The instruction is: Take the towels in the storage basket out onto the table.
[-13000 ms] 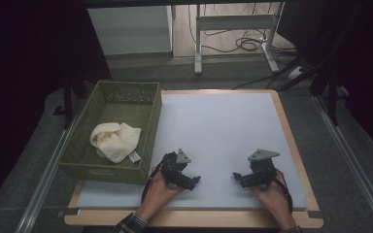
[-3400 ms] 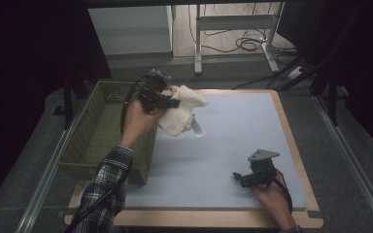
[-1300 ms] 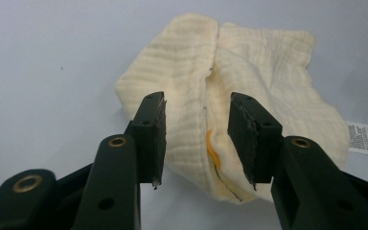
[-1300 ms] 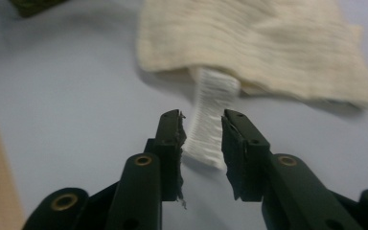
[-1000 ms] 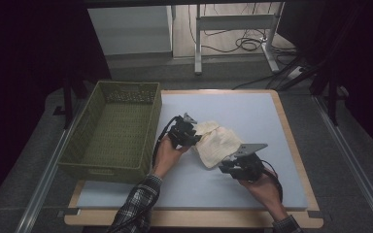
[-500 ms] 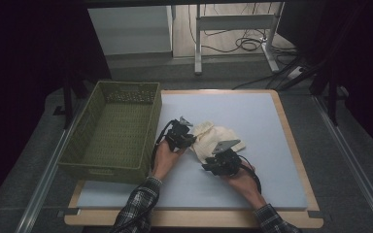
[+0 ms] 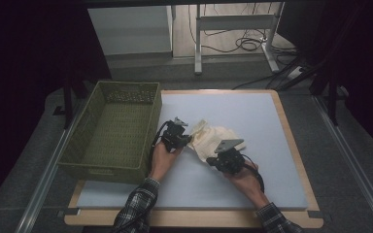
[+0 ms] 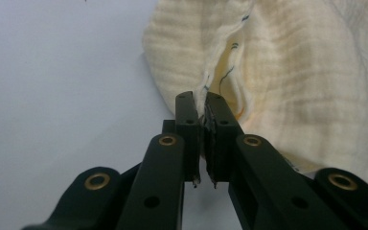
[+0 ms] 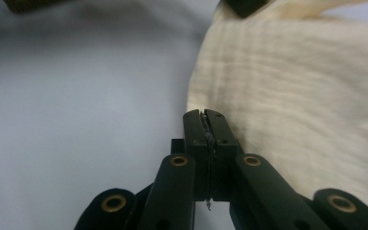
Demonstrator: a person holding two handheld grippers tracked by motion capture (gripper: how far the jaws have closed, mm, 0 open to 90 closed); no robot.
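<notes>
Dim room: grey floor (image 7: pixel 364 160), white desk frame (image 7: pixel 233 29) behind (cables (image 7: pixel 245 44) underneath).

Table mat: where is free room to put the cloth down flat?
The mat is bare beyond the cloth up to the far edge, and on the right side. The basket is empty too. It is crowded between the left gripper and right gripper.

No readable text, label, brand, number or sign appears on anything here

Lab: recording table (image 7: pixel 281 145), floor cables (image 7: pixel 245 43), dark curtains (image 7: pixel 34 58).
</notes>
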